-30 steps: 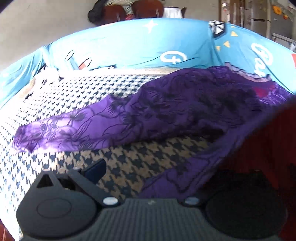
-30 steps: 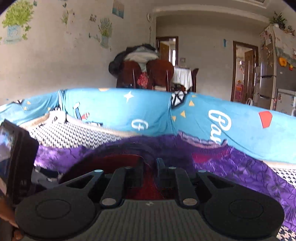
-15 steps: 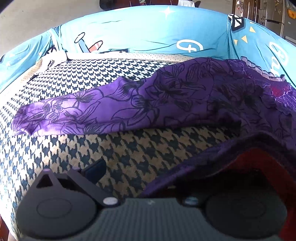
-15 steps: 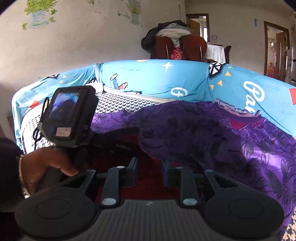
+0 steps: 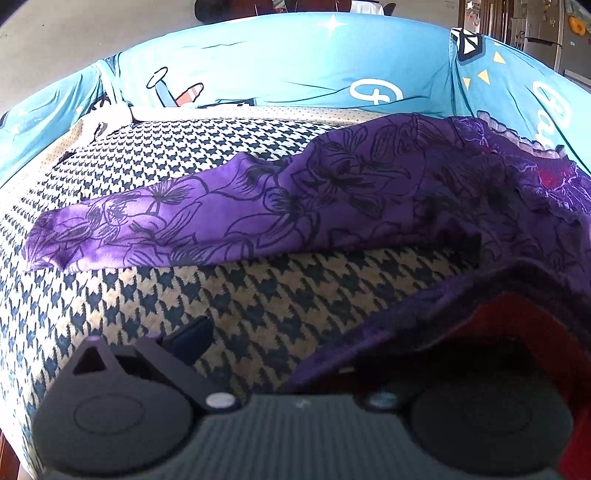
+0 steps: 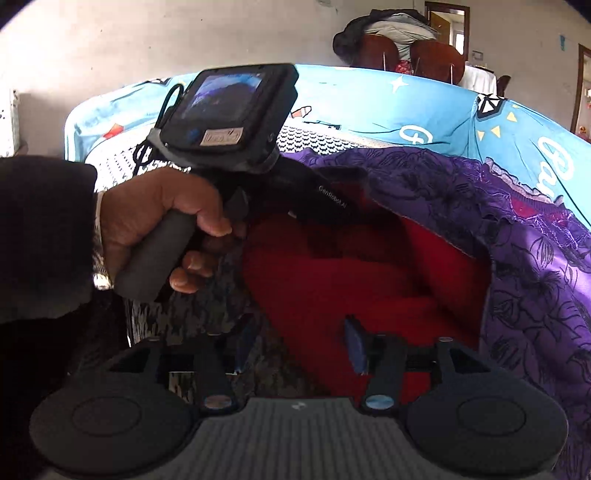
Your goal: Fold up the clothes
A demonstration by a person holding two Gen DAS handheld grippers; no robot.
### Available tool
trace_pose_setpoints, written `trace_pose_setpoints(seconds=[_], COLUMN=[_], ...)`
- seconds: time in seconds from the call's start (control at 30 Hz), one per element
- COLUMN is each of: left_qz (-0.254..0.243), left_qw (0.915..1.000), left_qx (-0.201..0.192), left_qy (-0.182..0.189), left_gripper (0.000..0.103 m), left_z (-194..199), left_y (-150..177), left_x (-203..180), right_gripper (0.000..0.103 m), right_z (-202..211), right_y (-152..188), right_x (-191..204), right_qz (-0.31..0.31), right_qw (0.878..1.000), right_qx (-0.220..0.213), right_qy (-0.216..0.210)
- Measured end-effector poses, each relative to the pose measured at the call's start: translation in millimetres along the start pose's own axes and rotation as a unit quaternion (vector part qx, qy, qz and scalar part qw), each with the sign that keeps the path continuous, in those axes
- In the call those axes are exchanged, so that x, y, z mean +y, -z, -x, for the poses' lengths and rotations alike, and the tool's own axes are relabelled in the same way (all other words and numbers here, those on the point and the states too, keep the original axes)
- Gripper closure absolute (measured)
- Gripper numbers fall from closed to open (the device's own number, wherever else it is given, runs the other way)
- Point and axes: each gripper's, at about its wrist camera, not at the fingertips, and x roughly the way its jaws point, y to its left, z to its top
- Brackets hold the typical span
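Chairs (image 6: 410,55) piled with clothes stand at twelve o'clock behind the sofa back, against a pale wall (image 6: 110,40), and a fridge (image 5: 554,33) shows at one o'clock in the left wrist view. In the right wrist view the left hand (image 6: 159,221), in a dark sleeve (image 6: 44,236), and its tool's camera box (image 6: 232,114) fill the ten o'clock side and block the seat there. The sofa wears a blue cartoon cover (image 5: 295,62); its seat carries a houndstooth cloth (image 5: 155,295).

The purple dress (image 5: 332,195) with black flowers lies across the seat from nine to three o'clock, its red lining (image 6: 351,269) turned up. A fold of it drapes over the right finger of the left gripper (image 5: 280,339); only the left finger (image 5: 192,336) shows bare, so I cannot tell whether that tool is clenched or released. The right gripper (image 6: 301,345) is opening its jaws, red lining between the blue pads (image 6: 354,345), neither pad pressing on it.
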Motion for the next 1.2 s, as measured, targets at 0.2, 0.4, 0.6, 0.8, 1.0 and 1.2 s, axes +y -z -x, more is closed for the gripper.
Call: trace_pose_setpoints(seconds=[0.2,0.4,0.6,0.8,1.0,1.2], left_qz=[-0.002,-0.013,-0.022,-0.045,-0.018,0.016], left_qw=[1.0000,0.9999,0.9993,0.9918,0.9858,0.9820], left_qx=[0.001,-0.004,-0.019,-0.070,-0.089,-0.094], left_qy=[0.001,-0.001,-0.025,-0.096,-0.141,-0.163], left_gripper=[0.000,0.000,0.000,0.000,0.000,0.000], left_z=[1,6,14,37,63,89], left_y=[2,7,13,18,31,44], left_x=[-1,-2,1,5,24,41], right_gripper=[0.055,0.095,0.096,0.096,0.096,0.096], right_z=[-16,-16,1,24,37,49], right_y=[6,4,1,4,4,11], right_x=[7,-1,-18,-25,-29,-15], right_qz=[0.038,0.007,-0.051,-0.090,-0.102,-0.080], right_qw=[0.998,0.999,0.998,0.994,0.993,0.995], right_qx=[0.000,-0.006,-0.030,-0.052,-0.063,-0.059], right_qy=[0.051,0.050,0.032,0.014,0.000,-0.006])
